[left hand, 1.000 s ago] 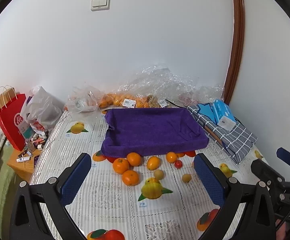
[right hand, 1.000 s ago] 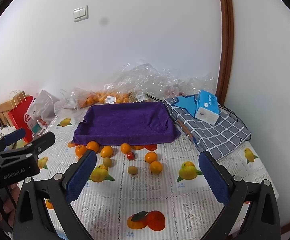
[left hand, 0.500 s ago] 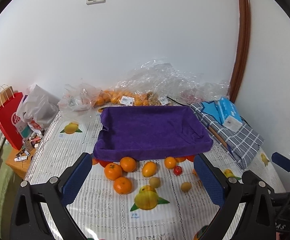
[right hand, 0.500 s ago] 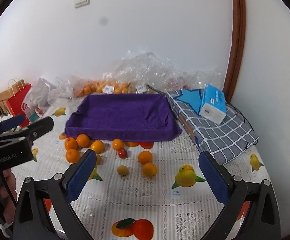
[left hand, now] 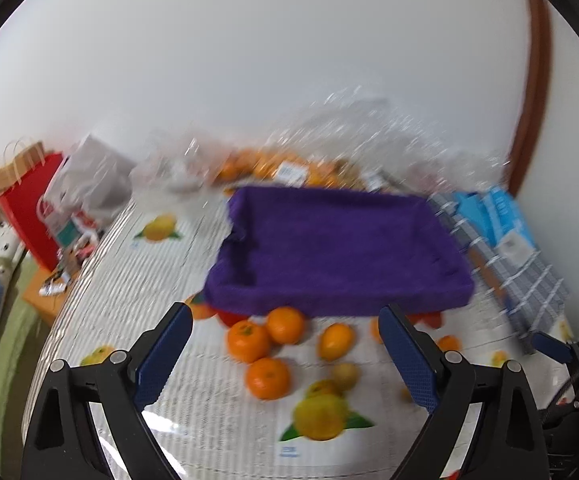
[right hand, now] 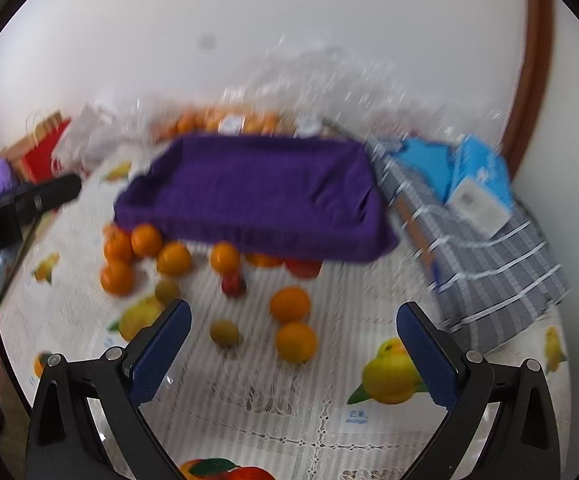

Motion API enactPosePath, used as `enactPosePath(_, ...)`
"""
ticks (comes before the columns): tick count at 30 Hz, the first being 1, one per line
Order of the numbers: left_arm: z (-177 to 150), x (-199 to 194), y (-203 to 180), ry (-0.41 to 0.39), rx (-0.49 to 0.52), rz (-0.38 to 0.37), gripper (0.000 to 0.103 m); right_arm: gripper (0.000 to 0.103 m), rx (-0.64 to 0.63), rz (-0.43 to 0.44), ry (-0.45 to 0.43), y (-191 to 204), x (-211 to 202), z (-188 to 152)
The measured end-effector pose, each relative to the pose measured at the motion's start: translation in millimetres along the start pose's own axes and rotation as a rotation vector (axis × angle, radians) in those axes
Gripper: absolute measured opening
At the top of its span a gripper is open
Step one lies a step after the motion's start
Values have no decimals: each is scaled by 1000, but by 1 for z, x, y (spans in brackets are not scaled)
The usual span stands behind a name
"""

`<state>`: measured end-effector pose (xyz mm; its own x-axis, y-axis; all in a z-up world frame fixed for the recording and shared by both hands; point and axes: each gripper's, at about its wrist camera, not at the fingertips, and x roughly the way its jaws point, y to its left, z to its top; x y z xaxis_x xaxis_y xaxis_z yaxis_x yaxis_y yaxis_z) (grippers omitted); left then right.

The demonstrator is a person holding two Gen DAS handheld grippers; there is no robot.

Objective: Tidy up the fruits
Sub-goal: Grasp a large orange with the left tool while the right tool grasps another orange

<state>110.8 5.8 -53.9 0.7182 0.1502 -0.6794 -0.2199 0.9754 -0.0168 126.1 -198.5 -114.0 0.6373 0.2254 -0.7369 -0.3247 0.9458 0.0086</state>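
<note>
I judge the sorting barely begun: the purple tray [left hand: 341, 248], centre frame, looks empty, and the oranges [left hand: 267, 376] and small fruits [right hand: 225, 332] lie loose below it on the tablecloth [right hand: 249, 400]. My left gripper [left hand: 285, 356] is closing on nothing; my right gripper [right hand: 293, 356] gapes wide, empty.

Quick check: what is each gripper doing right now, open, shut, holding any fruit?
Left gripper: jaws closing, nothing held, above loose oranges.
Right gripper: open, empty.
</note>
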Motion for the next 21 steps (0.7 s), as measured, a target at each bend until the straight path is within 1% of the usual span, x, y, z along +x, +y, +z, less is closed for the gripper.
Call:
enactPosePath(1,-1,6,3,14,-5,17,87,101,1,9,19,-1,7,-4)
enactPosePath(2,-2,10,7,24,-13,29,86,101,10,26,44,-2,17,-8)
enactPosePath(4,-4,20,17,51,-38,39,86,100,40,47,55,-6,26,-16)
enactPosePath(5,-6,24,22,66,-53,37,86,100,79,63,52,-9,31,-21)
enactPosePath(7,-10,26,30,71,-80,42,86,91,126,114,62,-13,37,-27)
enactPosePath(8,-13,27,35,73,-92,48,86,77,152,155,84,-15,43,-30)
enactPosePath(9,-16,27,38,78,-95,53,86,69,170,165,101,-15,48,-31)
enactPosePath(11,-23,28,45,93,-99,67,86,69,177,167,115,-13,54,-33)
enactPosePath(15,-34,31,63,110,-107,63,86,67,130,59,79,-4,61,-36)
enactPosePath(16,-36,34,67,118,-106,57,86,67,129,48,74,-4,63,-36)
enactPosePath(19,-39,41,75,134,-78,30,86,60,140,1,44,-3,65,-36)
enactPosePath(21,-41,46,79,132,-57,18,86,54,146,-49,17,-1,65,-39)
